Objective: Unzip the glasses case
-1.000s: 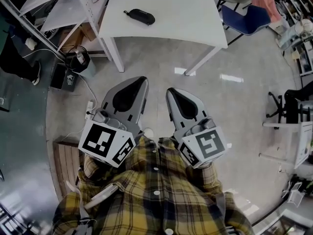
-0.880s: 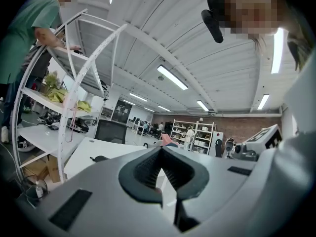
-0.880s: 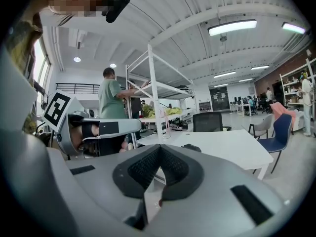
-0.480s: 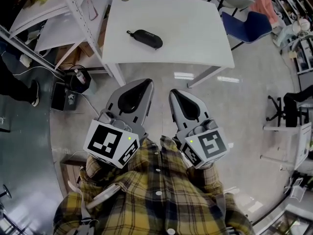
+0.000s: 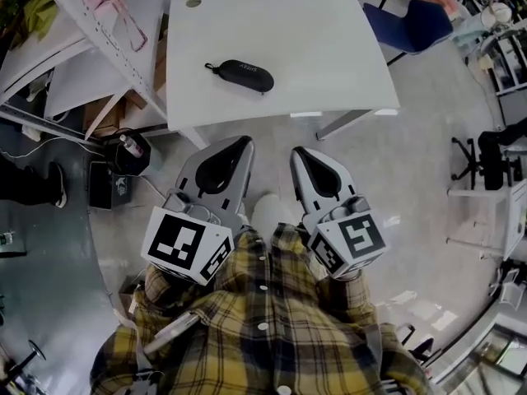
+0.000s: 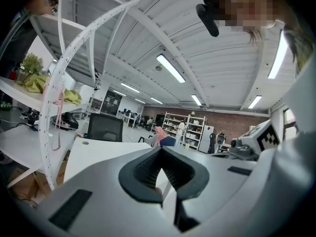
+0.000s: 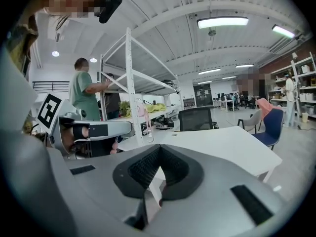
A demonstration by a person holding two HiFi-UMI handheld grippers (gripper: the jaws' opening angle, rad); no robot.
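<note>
The black glasses case lies closed on the white table in the upper middle of the head view, towards the table's left half and near its front edge, with a small loop at its left end. Nothing touches it. Both tools are held low in the centre of that view, over the pale floor and just in front of the person's plaid shirt, well apart from the case. The left hand-held gripper points up the frame towards the table, its jaws narrow, tips pressed together with nothing between them. The right hand-held gripper sits just beside it, pointing the same way, its jaws likewise brought together and empty. A white shelving rack stands at the upper left beside the table and a blue chair at the upper right. In the right gripper view a person stands at that rack
</note>
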